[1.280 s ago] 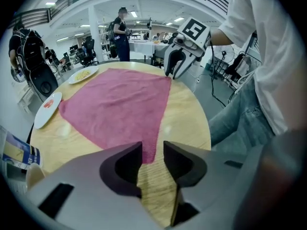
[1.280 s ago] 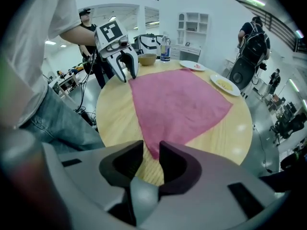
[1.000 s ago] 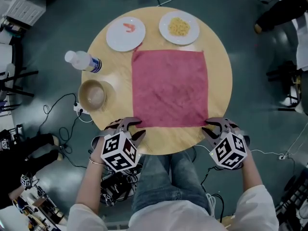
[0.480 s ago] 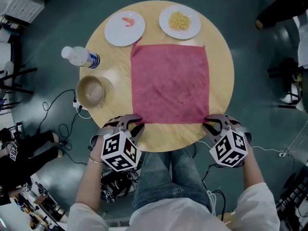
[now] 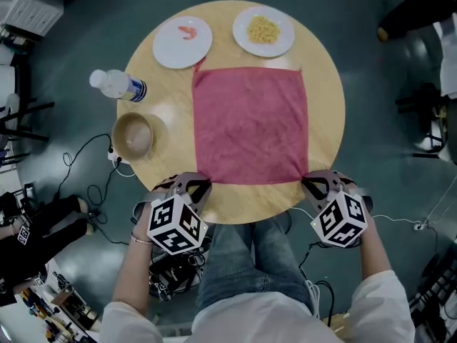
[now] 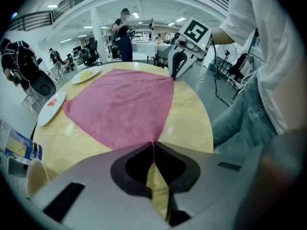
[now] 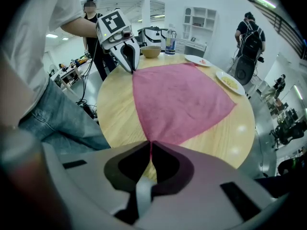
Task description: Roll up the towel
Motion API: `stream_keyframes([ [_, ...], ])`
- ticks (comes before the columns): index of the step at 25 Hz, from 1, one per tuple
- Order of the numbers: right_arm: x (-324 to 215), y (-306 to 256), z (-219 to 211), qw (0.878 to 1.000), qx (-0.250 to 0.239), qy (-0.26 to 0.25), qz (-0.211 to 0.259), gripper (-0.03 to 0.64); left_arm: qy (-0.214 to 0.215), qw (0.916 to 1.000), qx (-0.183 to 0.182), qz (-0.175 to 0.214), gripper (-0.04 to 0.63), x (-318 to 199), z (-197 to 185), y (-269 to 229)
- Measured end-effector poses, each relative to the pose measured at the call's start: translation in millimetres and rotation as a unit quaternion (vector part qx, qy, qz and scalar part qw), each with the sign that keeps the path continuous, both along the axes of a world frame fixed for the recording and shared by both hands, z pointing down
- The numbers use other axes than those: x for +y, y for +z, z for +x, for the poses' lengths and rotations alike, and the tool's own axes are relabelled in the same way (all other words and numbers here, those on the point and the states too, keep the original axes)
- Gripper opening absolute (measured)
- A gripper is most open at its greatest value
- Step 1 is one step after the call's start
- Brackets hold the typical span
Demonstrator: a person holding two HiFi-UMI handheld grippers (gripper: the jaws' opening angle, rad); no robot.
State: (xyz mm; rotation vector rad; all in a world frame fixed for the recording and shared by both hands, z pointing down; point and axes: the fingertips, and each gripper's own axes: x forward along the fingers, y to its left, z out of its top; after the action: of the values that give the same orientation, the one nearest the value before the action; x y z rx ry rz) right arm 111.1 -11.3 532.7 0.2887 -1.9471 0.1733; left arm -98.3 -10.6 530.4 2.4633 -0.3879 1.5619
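Observation:
A pink-red towel (image 5: 250,123) lies flat and square on the round wooden table (image 5: 325,91). My left gripper (image 5: 198,185) is at its near left corner, and its jaws are shut on that corner (image 6: 154,144). At the near right corner my right gripper (image 5: 308,185) has its jaws pinched on the towel's tip (image 7: 150,143). Each gripper view shows the towel (image 6: 120,109) (image 7: 180,102) spreading away from the jaws, with the other gripper at the far corner.
Beyond the towel stand a plate with a shrimp (image 5: 183,41) and a plate of noodles (image 5: 263,30). A water bottle (image 5: 116,86) lies at the left edge, a wooden bowl (image 5: 133,136) below it. Cables run over the floor; the person's legs (image 5: 250,263) are under the near edge.
Both grippers have closed their jaws onto the towel's near corners. The hands have stayed in place.

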Motion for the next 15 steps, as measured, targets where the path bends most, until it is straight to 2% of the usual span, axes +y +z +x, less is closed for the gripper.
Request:
stream_keyframes([
  [8,20.2,-10.7,2.0,0.999,-0.011,0.008,-0.038,0.015,-0.009,0.999,0.015,-0.042,0.018,20.2,0.0,-9.0],
  [15,-4.8,-23.7,3.5,0.999,-0.022,0.025,-0.031,0.015,-0.033,0.998,0.02,-0.05,0.018,-5.5,-0.3,-18.2],
])
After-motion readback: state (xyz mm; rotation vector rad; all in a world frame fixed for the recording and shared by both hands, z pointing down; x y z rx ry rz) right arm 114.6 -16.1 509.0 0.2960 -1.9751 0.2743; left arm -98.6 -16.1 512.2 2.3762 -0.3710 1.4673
